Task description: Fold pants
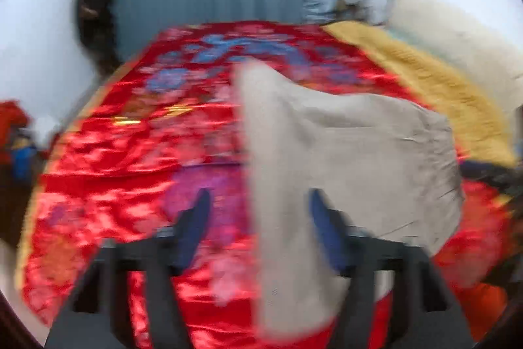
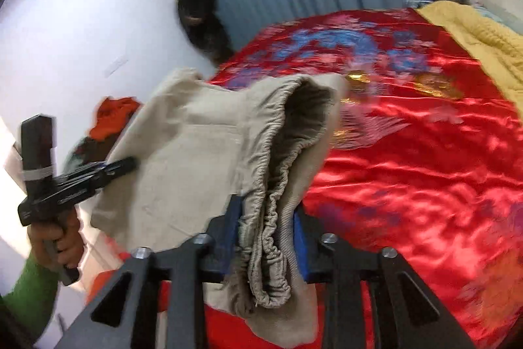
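Two grippers work over a bed covered by a shiny red bedspread (image 1: 108, 172) with blue and pink flowers. At far left in the right wrist view, a hand (image 2: 62, 237) in a green sleeve (image 2: 29, 287) holds the left gripper (image 1: 259, 192). Its jaws stand wide. The beige pants (image 1: 359, 152) hang between them and lie against the right-hand finger, with a clear gap to the other finger, so nothing is clamped there, though blur softens the edges. The pants are lifted off the bedspread, spread between the two grippers. Further right, the right gripper (image 2: 267, 205) has its blue pads closed on the bunched elastic waistband (image 2: 271, 172), which fills the space between them. A yellow blanket (image 1: 441, 87) runs along the bed's right edge.
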### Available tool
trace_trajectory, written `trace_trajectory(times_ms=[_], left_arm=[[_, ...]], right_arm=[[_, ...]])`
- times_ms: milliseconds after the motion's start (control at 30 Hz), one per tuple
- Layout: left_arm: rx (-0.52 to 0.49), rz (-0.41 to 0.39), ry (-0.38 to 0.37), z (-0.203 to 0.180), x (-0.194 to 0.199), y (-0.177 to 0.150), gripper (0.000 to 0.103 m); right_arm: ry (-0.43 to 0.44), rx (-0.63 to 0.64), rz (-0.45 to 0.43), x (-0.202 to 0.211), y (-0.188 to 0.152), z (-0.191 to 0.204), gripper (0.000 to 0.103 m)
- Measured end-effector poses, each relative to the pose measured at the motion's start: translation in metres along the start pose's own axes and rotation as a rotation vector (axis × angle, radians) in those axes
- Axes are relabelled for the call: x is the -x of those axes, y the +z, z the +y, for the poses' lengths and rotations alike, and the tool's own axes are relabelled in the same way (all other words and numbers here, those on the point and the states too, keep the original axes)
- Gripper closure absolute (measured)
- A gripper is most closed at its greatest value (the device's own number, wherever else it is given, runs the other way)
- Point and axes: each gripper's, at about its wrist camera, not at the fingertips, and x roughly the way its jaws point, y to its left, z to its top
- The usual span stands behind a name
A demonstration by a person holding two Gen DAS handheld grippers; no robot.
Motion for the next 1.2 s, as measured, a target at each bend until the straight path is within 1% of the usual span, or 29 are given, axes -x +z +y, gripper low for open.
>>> trace_trajectory(times_ms=[33, 67, 100, 133, 167, 200, 233, 333, 367, 433, 500, 533, 600, 667, 733, 833, 900, 1033, 1133, 1200], left_arm=[[-0.013, -0.008, 0.033, 0.001, 0.001, -0.013, 0.029], [-0.037, -0.017, 0.039, 0.002, 0.005, -0.031, 0.025], [-0.050, -0.024, 0.047, 0.003, 0.009, -0.044, 0.015], [-0.061, -0.033, 0.070, 0.003, 0.013, -0.059, 0.008], [-0.077, -0.051, 0.108, 0.002, 0.021, -0.079, 0.007], [-0.088, -0.056, 0.125, 0.001, 0.027, -0.090, 0.007], [-0.105, -0.050, 0.138, -0.002, 0.033, -0.105, 0.007], [-0.105, -0.028, 0.157, -0.014, 0.055, -0.128, 0.007], [-0.096, -0.020, 0.154, -0.015, 0.059, -0.131, 0.006], [-0.068, -0.010, 0.146, -0.021, 0.074, -0.130, 0.004], [-0.044, -0.025, 0.119, -0.027, 0.089, -0.128, 0.004], [-0.031, -0.028, 0.103, -0.030, 0.098, -0.126, 0.003], [0.002, -0.024, 0.095, -0.035, 0.111, -0.124, 0.003], [0.031, -0.022, 0.087, -0.037, 0.124, -0.121, 0.003], [0.035, -0.001, 0.071, -0.039, 0.131, -0.123, 0.002], [0.060, 0.037, 0.051, -0.041, 0.134, -0.130, 0.001], [0.056, 0.058, 0.036, -0.043, 0.134, -0.135, 0.000], [0.029, 0.060, 0.071, -0.048, 0.133, -0.141, 0.000], [0.047, 0.078, 0.067, -0.045, 0.130, -0.144, 0.000], [0.051, 0.088, 0.081, -0.044, 0.129, -0.145, 0.000]], right_arm=[[-0.065, -0.021, 0.006, 0.000, -0.002, -0.015, 0.031], [-0.124, -0.039, 0.011, 0.003, -0.009, -0.030, 0.031], [-0.173, -0.052, 0.007, 0.012, -0.019, -0.044, 0.030], [-0.207, -0.059, -0.001, 0.020, -0.029, -0.054, 0.021], [-0.251, -0.065, -0.009, 0.032, -0.045, -0.064, 0.013], [-0.274, -0.066, -0.012, 0.037, -0.054, -0.069, 0.003], [-0.303, -0.065, -0.017, 0.046, -0.067, -0.074, 0.002], [-0.365, -0.054, -0.004, 0.067, -0.106, -0.071, 0.002], [-0.371, -0.047, -0.005, 0.072, -0.114, -0.067, 0.002], [-0.371, -0.023, -0.021, 0.083, -0.130, -0.047, 0.001], [-0.352, -0.003, -0.044, 0.092, -0.142, -0.027, 0.001], [-0.334, 0.007, -0.059, 0.098, -0.145, -0.013, 0.001], [-0.317, 0.028, -0.075, 0.102, -0.151, 0.011, 0.001], [-0.323, 0.049, -0.087, 0.105, -0.154, 0.032, 0.001], [-0.315, 0.047, -0.095, 0.109, -0.161, 0.051, 0.001], [-0.264, -0.003, -0.068, 0.108, -0.169, 0.069, 0.001], [-0.265, -0.009, -0.054, 0.107, -0.175, 0.079, 0.001], [-0.258, 0.029, -0.044, 0.106, -0.185, 0.096, 0.001], [-0.272, 0.045, -0.032, 0.103, -0.189, 0.101, 0.001], [-0.279, 0.048, -0.023, 0.101, -0.191, 0.102, 0.001]])
